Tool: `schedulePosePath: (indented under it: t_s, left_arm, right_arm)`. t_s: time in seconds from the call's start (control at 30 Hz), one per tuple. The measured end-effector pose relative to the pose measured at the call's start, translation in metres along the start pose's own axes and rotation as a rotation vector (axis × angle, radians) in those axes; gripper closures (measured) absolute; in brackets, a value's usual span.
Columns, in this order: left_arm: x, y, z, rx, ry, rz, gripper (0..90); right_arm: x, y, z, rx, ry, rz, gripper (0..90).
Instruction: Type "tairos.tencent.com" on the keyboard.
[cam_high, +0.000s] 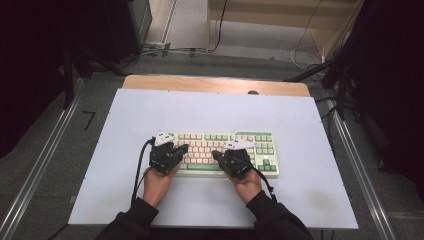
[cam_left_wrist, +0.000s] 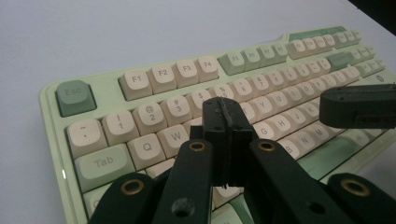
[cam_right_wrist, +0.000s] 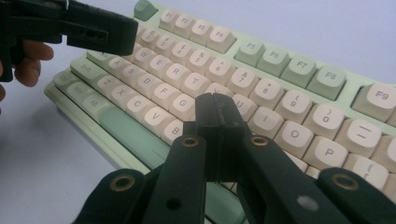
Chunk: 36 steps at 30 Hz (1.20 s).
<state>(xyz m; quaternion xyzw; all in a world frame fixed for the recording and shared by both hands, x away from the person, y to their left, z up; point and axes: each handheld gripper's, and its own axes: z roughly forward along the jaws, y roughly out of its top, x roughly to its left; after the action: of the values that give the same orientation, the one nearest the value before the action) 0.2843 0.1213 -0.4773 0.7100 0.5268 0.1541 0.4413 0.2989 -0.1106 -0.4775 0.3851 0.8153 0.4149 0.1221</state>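
Observation:
A pale green keyboard (cam_high: 267, 170) with cream and green keycaps lies on the white table top. My left gripper (cam_high: 184, 148) hovers over its left half with both jaws pressed together; in the left gripper view the shut tips (cam_left_wrist: 224, 110) sit above the keys near E and R of the keyboard (cam_left_wrist: 60, 126). My right gripper (cam_high: 216, 155) is over the middle rows, also shut with nothing held; its tips (cam_right_wrist: 216, 105) hang near the H and J keys of the keyboard (cam_right_wrist: 348, 79). The two grippers point toward each other.
The white sheet (cam_high: 210, 110) covers a wooden table (cam_high: 210, 84) whose far edge shows behind it. Metal rails (cam_high: 45, 155) run along both sides. Cables (cam_high: 165, 50) lie on the floor beyond. The person's hand (cam_right_wrist: 25, 60) holds the other gripper at left.

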Motion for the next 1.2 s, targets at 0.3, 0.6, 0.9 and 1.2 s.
schedulePosePath:
  t_s: [0.3, 0.6, 0.9, 1.2]
  left_arm:
    - [-0.009, -0.005, 0.003, 0.025, -0.020, 0.018, 90.0]
    - [-0.014, -0.009, 0.005, 0.042, -0.027, 0.028, 90.0]
    - [-0.017, -0.011, 0.007, 0.061, -0.034, 0.032, 90.0]
    - [-0.019, -0.014, 0.010, 0.077, -0.034, 0.038, 90.0]
  right_arm:
    - [-0.005, 0.000, -0.002, -0.001, -0.012, 0.009, 88.0]
    - [-0.007, 0.000, -0.003, 0.003, -0.018, 0.011, 87.9]
    - [-0.008, 0.000, -0.004, -0.002, -0.020, 0.014, 88.0]
    - [-0.008, 0.000, -0.004, -0.002, -0.020, 0.015, 88.0]
